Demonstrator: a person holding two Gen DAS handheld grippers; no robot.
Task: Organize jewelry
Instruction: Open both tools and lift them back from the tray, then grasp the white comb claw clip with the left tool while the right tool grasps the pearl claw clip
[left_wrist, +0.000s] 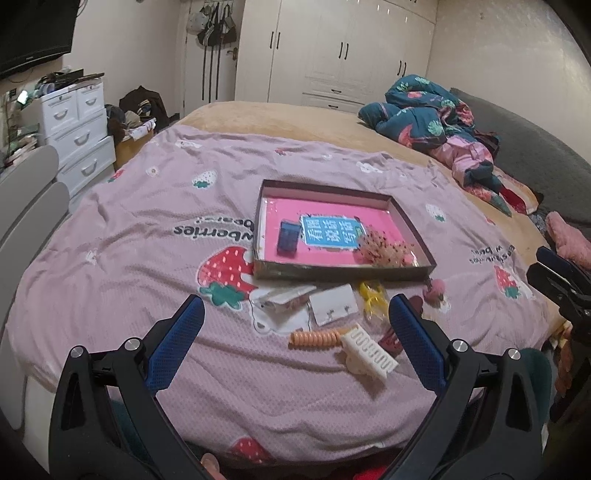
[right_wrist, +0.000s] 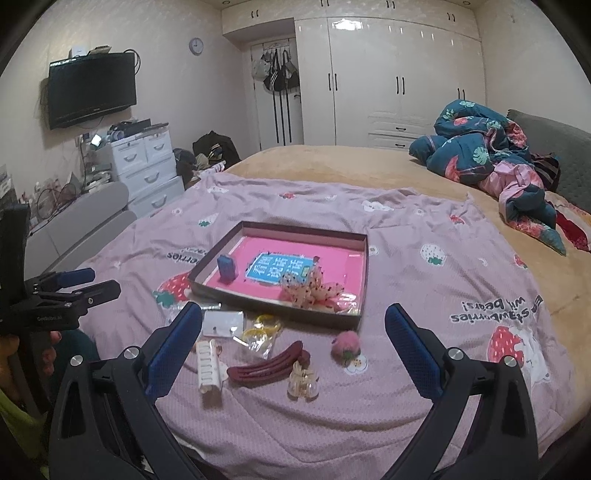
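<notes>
A shallow box (left_wrist: 334, 271) (right_wrist: 364, 258) with a pink bottom lies on the bed. In it are a small blue case (left_wrist: 287, 236) (right_wrist: 226, 267) and a pink spotted bow (left_wrist: 384, 247) (right_wrist: 314, 286). In front of it lie a white card (left_wrist: 333, 304) (right_wrist: 223, 323), yellow earrings in a bag (left_wrist: 371, 295) (right_wrist: 264, 330), an orange coil tie (left_wrist: 314, 338), a white clip (left_wrist: 369, 354) (right_wrist: 208, 363), a dark red clip (right_wrist: 267, 365), a clear claw clip (right_wrist: 303, 380) and a pink pompom (left_wrist: 436, 290) (right_wrist: 346, 343). My left gripper (left_wrist: 295, 328) and right gripper (right_wrist: 293, 339) are open and empty above them.
The bed has a pink strawberry sheet (left_wrist: 147, 240) (right_wrist: 443, 277). A crumpled quilt (left_wrist: 424, 114) (right_wrist: 487, 158) lies at the far right. White drawers (left_wrist: 77, 125) (right_wrist: 147, 162) stand left of the bed. Each gripper shows in the other's view, the right one (left_wrist: 561, 280), the left one (right_wrist: 62, 295).
</notes>
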